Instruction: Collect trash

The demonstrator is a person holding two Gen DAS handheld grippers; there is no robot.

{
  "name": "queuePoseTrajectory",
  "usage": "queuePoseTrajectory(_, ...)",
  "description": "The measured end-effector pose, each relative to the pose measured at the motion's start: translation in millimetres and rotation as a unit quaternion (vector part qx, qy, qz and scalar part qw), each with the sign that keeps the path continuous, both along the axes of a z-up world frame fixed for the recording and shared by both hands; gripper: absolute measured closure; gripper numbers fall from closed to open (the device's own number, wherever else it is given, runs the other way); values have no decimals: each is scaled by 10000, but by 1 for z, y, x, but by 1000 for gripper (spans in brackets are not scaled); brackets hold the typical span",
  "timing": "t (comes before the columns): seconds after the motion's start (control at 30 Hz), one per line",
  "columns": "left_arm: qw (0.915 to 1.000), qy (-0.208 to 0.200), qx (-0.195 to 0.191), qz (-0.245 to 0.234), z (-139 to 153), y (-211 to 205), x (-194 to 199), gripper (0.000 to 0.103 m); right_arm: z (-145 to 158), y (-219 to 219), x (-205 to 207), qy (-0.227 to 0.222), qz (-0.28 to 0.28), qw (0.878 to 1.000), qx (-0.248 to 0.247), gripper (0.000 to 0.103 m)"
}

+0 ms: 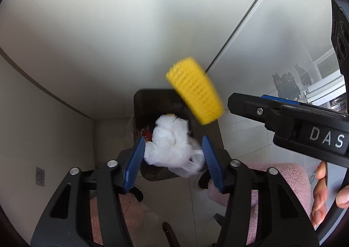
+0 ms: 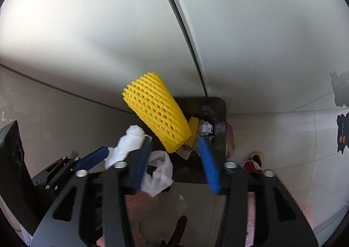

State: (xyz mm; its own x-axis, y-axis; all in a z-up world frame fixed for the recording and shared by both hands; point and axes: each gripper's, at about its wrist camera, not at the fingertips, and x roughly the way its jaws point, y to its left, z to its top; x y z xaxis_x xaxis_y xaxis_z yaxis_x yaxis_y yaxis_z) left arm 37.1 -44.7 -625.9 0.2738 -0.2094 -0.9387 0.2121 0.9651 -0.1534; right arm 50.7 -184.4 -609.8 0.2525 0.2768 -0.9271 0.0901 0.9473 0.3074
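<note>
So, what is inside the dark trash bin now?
In the trash bin lie crumpled paper, a second piece of yellow foam net and small wrappers. The falling yellow foam net and the white plastic bag cover the rest, so the bottom is hidden.
</note>
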Motion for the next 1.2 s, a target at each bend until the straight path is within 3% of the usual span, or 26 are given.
queuePoseTrajectory(0.07,10000,-52,-12,30,5,1,1,33,5,1,-1,-60,-7,10000,-50,38)
queuePoseTrajectory(0.27,9996,-283,-22,91,27,8,-6,8,28,1,-8,-281,-22,9992,-298,11)
queuePoseTrajectory(0.33,9994,-337,-40,97,36,9,-8,8,38,0,-12,-385,-45,9985,-387,5)
queuePoseTrajectory(0.73,9952,-915,-210,273,104,23,-30,8,109,-5,-28,-1113,-75,9915,-674,3)
queuePoseTrajectory(0.97,9873,-1537,-160,358,174,28,-44,8,172,-5,-45,-1701,-97,9816,-861,3)
queuePoseTrajectory(1.2,9726,-2246,-220,562,263,37,-63,8,252,-6,-69,-2423,-150,9635,-1130,3)
